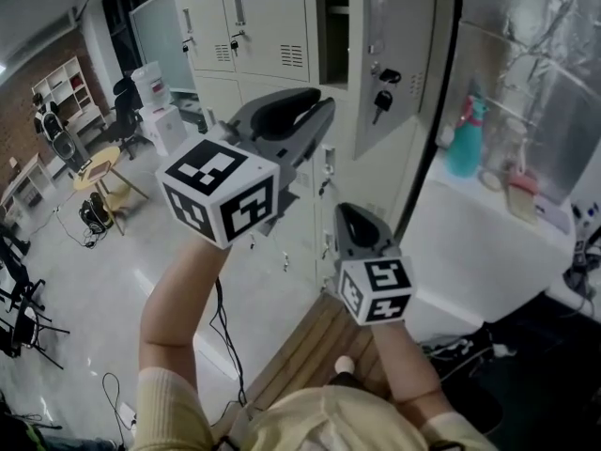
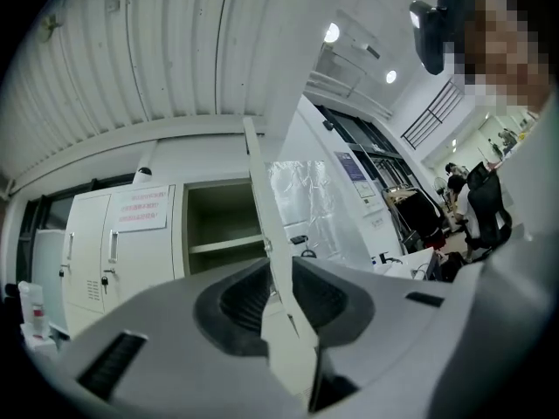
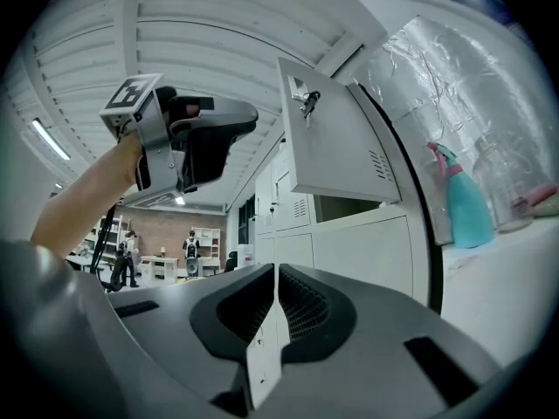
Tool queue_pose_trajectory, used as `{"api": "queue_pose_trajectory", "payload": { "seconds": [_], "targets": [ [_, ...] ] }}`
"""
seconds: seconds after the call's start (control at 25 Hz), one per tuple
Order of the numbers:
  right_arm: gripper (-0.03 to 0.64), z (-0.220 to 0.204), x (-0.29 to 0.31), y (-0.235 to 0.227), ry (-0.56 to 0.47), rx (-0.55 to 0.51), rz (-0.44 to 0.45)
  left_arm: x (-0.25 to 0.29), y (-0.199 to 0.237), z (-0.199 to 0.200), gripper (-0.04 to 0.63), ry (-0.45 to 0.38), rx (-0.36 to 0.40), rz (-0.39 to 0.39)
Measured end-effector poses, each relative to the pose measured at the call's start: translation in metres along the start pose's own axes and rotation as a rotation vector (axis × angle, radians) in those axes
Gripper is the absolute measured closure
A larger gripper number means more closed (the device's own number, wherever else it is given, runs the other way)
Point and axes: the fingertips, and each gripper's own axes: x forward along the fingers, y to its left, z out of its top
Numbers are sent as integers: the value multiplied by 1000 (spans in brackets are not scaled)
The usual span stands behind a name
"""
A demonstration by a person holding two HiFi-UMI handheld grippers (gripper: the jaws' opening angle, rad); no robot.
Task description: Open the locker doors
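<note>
The left gripper (image 1: 319, 101) is raised toward 12 o'clock of the head view, against the bank of pale lockers (image 1: 263, 26); in the left gripper view its jaws are closed on the thin edge of the upper door (image 2: 262, 199), which runs edge-on up out of the narrow gap; that door (image 1: 394, 54) stands swung open at 1 o'clock in the head view, with a bunch of keys (image 1: 383, 97) hanging from its lock; at 10 o'clock of the door in the left gripper view lies the open compartment (image 2: 223, 243), dark inside, with one shelf across it; further toward 9 o'clock a closed door carries a paper notice (image 2: 142, 209); the right gripper (image 1: 346, 212) is held lower, just right of centre in the head view, pointing at the lower lockers; in the right gripper view its jaws are drawn close on a thin white strip, which looks like the edge of a lower door (image 3: 262, 356), though I cannot be certain of that; above it, at 12 o'clock, the open upper door shows from below; a teal spray bottle (image 1: 465, 139) stands on the white counter (image 1: 470, 242) at 2 o'clock of the head view, well apart from both grippers.
</note>
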Motion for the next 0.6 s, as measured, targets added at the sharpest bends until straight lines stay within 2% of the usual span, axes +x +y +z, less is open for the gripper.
{"api": "queue_pose_trajectory", "payload": {
  "seconds": [0.2,0.6],
  "targets": [
    [623,-9,-3,1,18,2,-19,-4,6,-32,523,31,-88,-9],
    [623,-26,-17,-23,61,3,-65,25,-6,-72,523,79,-139,-44]
  ]
}}
